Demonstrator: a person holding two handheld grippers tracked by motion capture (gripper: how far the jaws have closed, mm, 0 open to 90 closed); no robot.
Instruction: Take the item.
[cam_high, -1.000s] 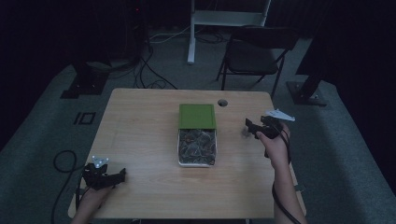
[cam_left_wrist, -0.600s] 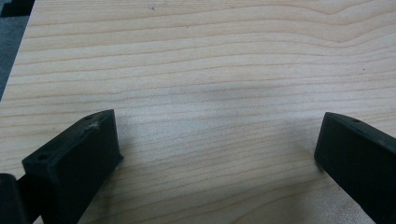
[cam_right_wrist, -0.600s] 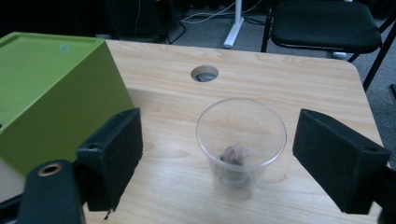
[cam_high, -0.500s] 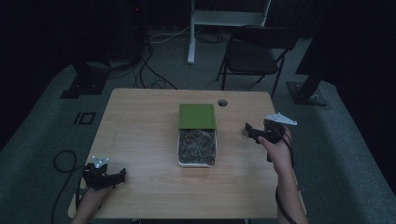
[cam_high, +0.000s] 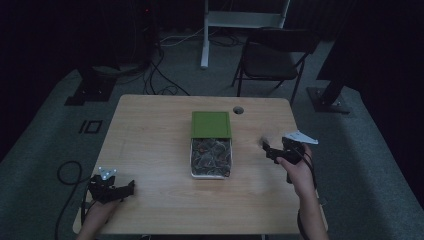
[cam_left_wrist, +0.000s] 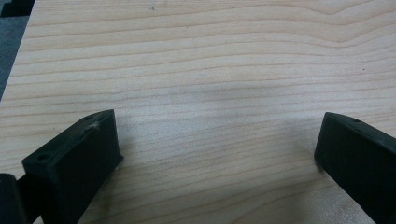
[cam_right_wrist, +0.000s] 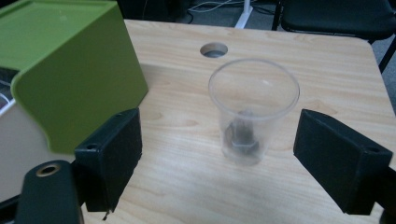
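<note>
A clear plastic cup (cam_right_wrist: 252, 109) stands upright on the wooden table (cam_right_wrist: 327, 74), with a small dark piece (cam_right_wrist: 241, 136) at its bottom. My right gripper (cam_right_wrist: 217, 140) is open, a jaw on each side of the cup and a little short of it, touching nothing. To its left is a green box (cam_right_wrist: 70, 70). In the high view the green box (cam_high: 211, 123) has a drawer (cam_high: 211, 157) of dark bits pulled out toward the person. My left gripper (cam_high: 129, 188) rests open at the near left corner, over bare wood (cam_left_wrist: 210, 84).
A round cable hole (cam_right_wrist: 214, 50) lies in the table behind the cup. A black chair (cam_high: 272, 55) and a white stand (cam_high: 240, 20) are beyond the far edge. Cables lie on the floor at the left.
My right gripper has drawn back a little toward the person's side of the table. The left gripper has stayed put.
</note>
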